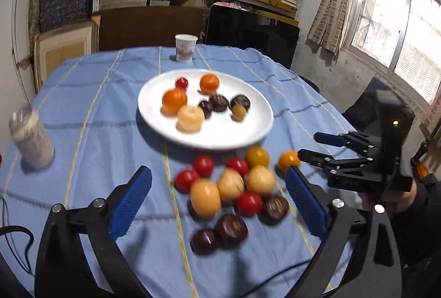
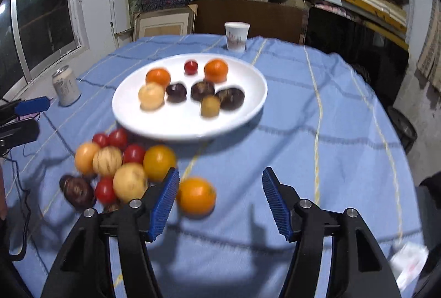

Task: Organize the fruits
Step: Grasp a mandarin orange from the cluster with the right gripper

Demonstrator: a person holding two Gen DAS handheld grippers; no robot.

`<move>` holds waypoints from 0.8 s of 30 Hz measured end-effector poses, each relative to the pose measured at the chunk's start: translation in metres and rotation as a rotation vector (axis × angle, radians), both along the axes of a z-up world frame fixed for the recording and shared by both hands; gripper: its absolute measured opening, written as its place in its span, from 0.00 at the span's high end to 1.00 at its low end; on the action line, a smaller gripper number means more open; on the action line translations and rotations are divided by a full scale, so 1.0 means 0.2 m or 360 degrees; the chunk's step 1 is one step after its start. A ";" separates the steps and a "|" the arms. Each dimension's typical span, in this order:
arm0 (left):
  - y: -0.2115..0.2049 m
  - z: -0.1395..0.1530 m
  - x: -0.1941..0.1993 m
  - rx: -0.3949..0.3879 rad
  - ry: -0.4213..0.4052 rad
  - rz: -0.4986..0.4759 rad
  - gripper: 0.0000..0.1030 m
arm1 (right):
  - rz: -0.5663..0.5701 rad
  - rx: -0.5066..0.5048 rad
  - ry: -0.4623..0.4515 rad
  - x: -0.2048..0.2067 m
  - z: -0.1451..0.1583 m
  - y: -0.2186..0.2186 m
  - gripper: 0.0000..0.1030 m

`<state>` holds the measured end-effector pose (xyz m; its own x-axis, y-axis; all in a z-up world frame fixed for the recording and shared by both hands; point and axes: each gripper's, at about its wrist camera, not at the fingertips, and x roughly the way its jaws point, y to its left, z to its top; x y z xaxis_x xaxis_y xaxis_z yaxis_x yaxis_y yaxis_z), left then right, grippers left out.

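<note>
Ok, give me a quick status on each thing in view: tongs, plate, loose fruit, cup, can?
left tongs: open, empty, over the fruit pile
right tongs: open, empty
lone orange: on the cloth beside the right tongs' left finger
white plate: holds eight fruits
fruit pile: loose on the cloth
paper cup: upright
can: upright

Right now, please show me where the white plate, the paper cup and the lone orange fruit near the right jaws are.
white plate (image 2: 154, 124): right wrist view, on its bare near rim.
paper cup (image 2: 236, 36): right wrist view, on the middle of its side.
lone orange fruit (image 2: 196, 196): right wrist view, on the centre of its skin.
</note>
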<state>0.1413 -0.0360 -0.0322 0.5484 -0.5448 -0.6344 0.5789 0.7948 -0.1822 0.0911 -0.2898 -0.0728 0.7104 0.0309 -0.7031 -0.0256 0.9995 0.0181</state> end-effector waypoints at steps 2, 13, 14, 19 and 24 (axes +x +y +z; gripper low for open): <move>0.05 -0.06 -0.07 -0.0042 0.0068 0.0023 0.07 | 0.0012 0.0004 0.0007 -0.03 -0.04 0.03 0.38; 0.12 -0.23 -0.20 0.0095 0.0098 0.0115 0.07 | -0.0058 -0.0002 0.0024 0.06 -0.09 0.11 0.38; 0.12 -0.23 -0.20 0.0107 0.0094 0.0113 0.07 | -0.0065 0.0004 0.0032 0.08 -0.09 0.11 0.39; 0.11 -0.23 -0.20 0.0131 0.0087 0.0116 0.07 | -0.0043 0.0010 0.0067 0.08 -0.11 0.12 0.62; 0.10 -0.24 -0.19 0.0151 0.0092 0.0125 0.07 | -0.0001 0.0004 0.0056 0.00 -0.09 0.15 0.62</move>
<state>0.1036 -0.0150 -0.0797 0.5480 -0.4378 -0.7128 0.5047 0.8526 -0.1356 0.0921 -0.2596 -0.0911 0.6854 0.0324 -0.7274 -0.0244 0.9995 0.0214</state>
